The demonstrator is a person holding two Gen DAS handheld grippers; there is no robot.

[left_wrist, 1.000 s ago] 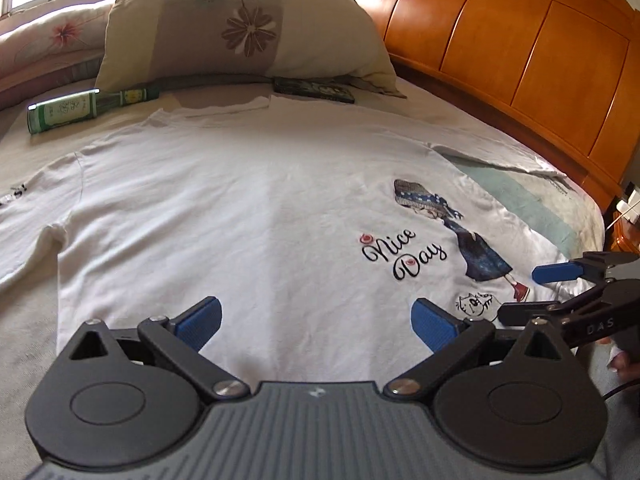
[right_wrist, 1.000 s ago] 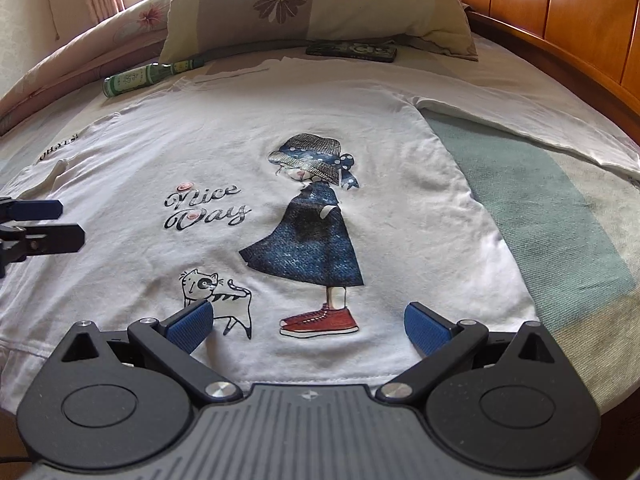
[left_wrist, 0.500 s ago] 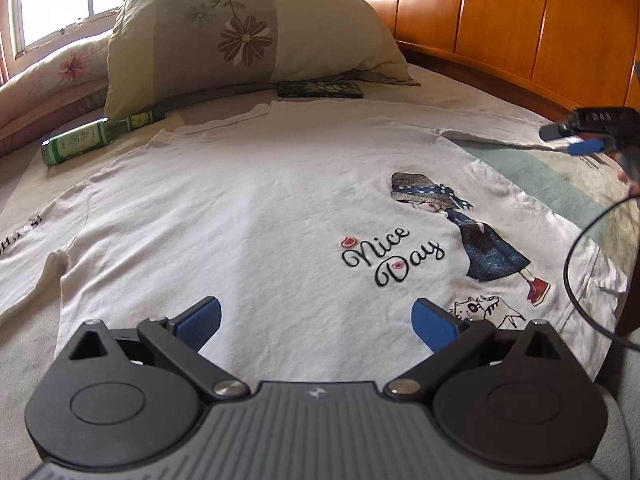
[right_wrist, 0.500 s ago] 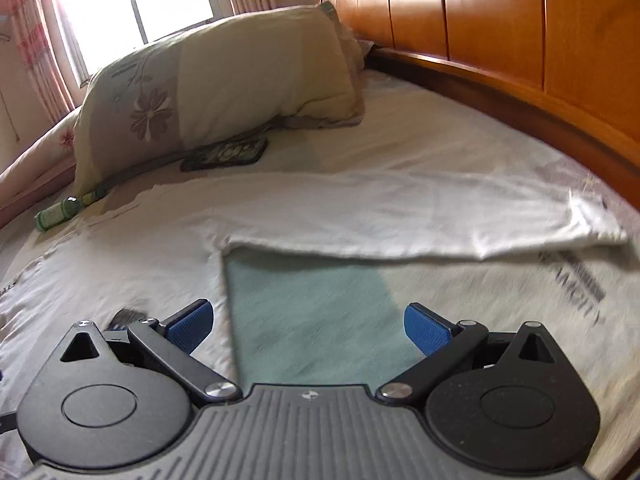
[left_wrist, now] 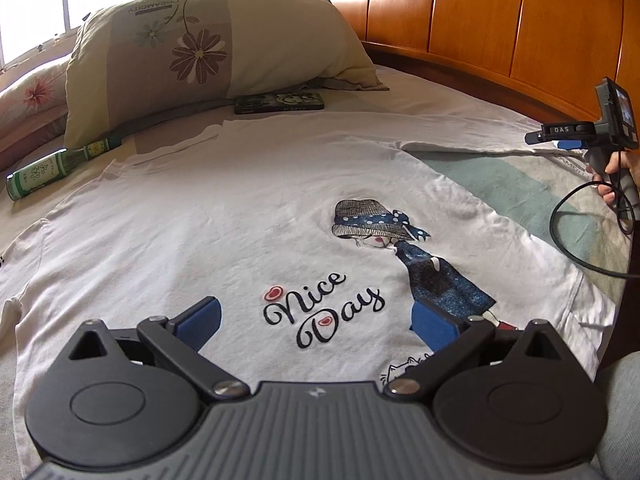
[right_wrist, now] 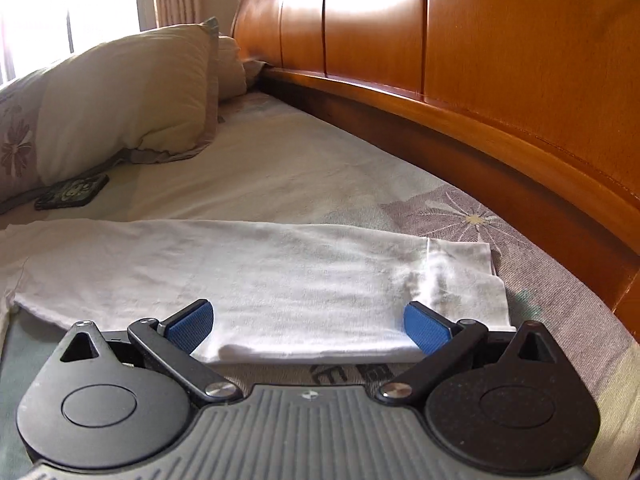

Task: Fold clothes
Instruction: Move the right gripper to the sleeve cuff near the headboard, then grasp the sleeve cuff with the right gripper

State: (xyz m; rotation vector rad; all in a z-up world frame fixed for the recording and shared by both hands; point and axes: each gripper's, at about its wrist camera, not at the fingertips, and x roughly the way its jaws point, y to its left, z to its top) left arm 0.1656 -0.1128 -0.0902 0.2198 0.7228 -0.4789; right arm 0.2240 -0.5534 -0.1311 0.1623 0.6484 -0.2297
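Note:
A white long-sleeved T-shirt (left_wrist: 224, 216) printed with "Nice Day" and a girl in a blue dress lies spread flat, front up, on the bed. My left gripper (left_wrist: 316, 322) hovers open over its lower front, nothing between the blue pads. In the right wrist view the shirt's right sleeve (right_wrist: 260, 276) stretches across the sheet, its cuff end near the headboard side. My right gripper (right_wrist: 308, 322) is open, its pads either side of the sleeve's near edge. From the left wrist view, the right gripper (left_wrist: 560, 138) shows at the far right, held by a hand.
A flowered pillow (left_wrist: 208, 52) leans at the back, with a green bottle (left_wrist: 48, 170) and a dark flat case (left_wrist: 280, 102) lying by it. The wooden headboard (right_wrist: 500, 92) runs along the right. A black cable (left_wrist: 568, 244) hangs over the shirt's right edge.
The right gripper swung from over the shirt's hem out to the right sleeve near the headboard. The left gripper shifted right along the lower front, towards the print.

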